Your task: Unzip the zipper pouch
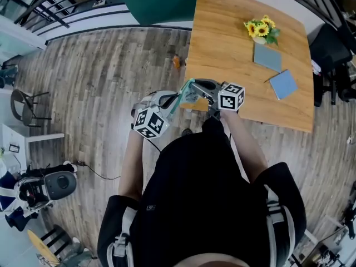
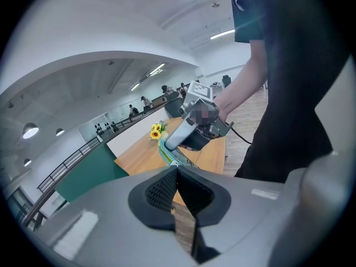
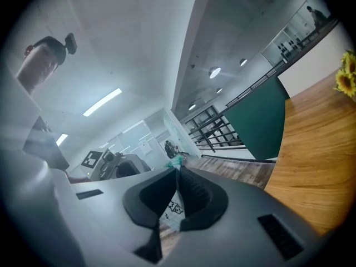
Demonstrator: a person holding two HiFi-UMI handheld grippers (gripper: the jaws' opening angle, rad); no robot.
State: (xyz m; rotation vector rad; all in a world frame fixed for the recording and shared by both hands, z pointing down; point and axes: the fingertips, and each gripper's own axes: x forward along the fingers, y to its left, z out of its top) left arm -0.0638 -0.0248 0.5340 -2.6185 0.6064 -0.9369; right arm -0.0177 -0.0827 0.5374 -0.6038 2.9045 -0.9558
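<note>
The zipper pouch [image 1: 194,101], tan with a teal zipper edge, hangs in the air between both grippers over the wooden table's [image 1: 233,43] near left corner. My left gripper [image 1: 173,102] is shut, and the teal zipper strip [image 2: 167,154] runs straight into its closed tips [image 2: 177,169]. My right gripper [image 1: 196,91] is shut on the pouch: a teal bit [image 3: 177,161] sticks out past its tips and printed white fabric [image 3: 173,207] shows between its jaws. Each gripper view shows the other gripper close ahead, the right one [image 2: 194,129] and the left one [image 3: 119,167].
Sunflowers [image 1: 261,29] and two blue-grey square pads [image 1: 268,57] [image 1: 283,84] lie on the table's far right. A black chair [image 1: 328,54] stands at the right, a metal chair [image 1: 25,104] at the left. A small orange thing [image 1: 177,62] lies on the wood floor.
</note>
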